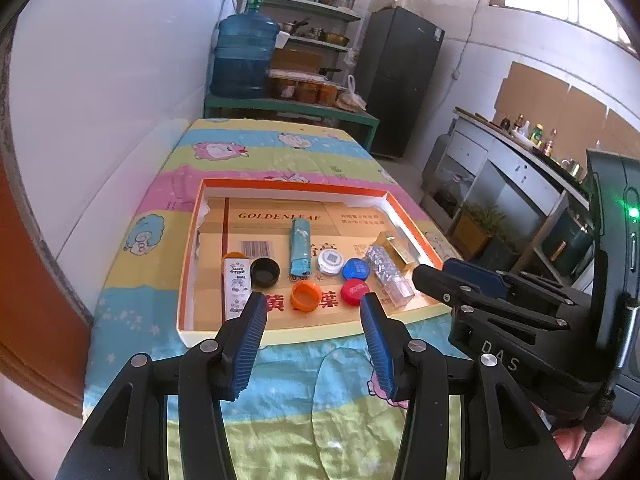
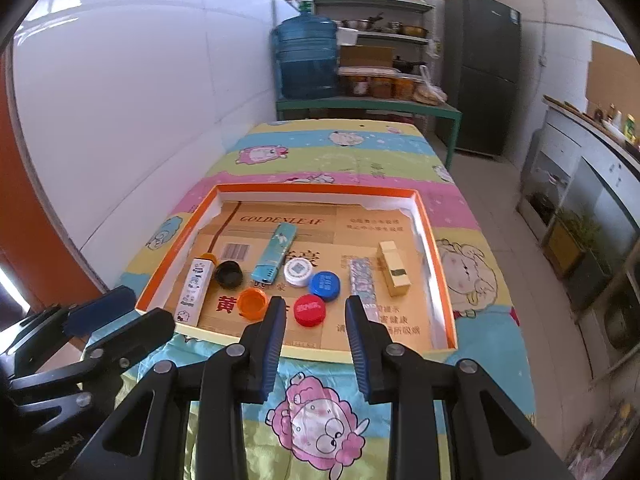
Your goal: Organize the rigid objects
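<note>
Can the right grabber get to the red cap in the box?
Probably yes. The right gripper is open and empty, just in front of the tray's low near wall. The red cap lies right behind that wall with nothing on top; the orange cap sits clear beside it.

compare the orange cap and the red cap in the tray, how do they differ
The orange cap lies hollow side up, showing its inside; the red cap lies top side up, showing white print. The orange cap sits left of the red cap. Both are round bottle caps lying flat in the tray, near its front edge.
</note>
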The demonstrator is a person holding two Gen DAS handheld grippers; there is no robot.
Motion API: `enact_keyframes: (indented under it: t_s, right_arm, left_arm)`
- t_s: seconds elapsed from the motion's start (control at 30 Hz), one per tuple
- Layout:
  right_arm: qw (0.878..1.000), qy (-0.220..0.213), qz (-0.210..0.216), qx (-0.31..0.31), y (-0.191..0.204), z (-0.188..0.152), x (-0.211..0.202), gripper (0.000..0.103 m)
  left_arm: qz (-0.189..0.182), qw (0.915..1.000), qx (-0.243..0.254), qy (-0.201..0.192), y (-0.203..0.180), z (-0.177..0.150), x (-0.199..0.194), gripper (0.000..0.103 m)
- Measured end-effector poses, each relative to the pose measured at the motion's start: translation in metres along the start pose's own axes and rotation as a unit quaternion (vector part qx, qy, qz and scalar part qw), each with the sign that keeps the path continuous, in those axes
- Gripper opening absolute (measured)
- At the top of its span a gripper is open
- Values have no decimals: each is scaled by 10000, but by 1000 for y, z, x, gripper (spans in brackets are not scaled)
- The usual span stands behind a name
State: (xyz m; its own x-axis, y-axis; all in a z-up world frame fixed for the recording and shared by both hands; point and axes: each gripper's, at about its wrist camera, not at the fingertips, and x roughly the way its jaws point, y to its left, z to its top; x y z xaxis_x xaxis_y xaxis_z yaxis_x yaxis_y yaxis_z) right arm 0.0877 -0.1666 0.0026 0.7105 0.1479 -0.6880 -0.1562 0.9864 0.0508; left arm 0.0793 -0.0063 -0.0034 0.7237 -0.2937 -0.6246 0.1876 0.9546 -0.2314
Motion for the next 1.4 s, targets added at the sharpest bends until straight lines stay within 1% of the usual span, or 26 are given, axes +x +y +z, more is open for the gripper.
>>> enact_keyframes:
  t_s: [0.2,0.6,0.87,1.2,1.4]
  right_arm:
    - [9998,-17,-113,162,-4,-6,-8,31]
    - [9996,-137,-171,156,-1,-17,-31,31]
    - [9992,-288,-173,196,2,-26,-51,31]
    - [9985,-405,-251,283,1,-41,-70,31]
    - [9982,-461,-296,247,2,-45,-79,31]
  left_arm:
    - [10,10000,-17,-45,-2,-2,-8,50]
    - [75,9999,-4,-136,-10,-10,-28,50]
    - [217,9995,-31,-240,-16,-17,-43,50]
    - [422,9987,-50,-279,-25,-30,-58,50]
    - [478,9984,-19,-299,-28,-32,-64,50]
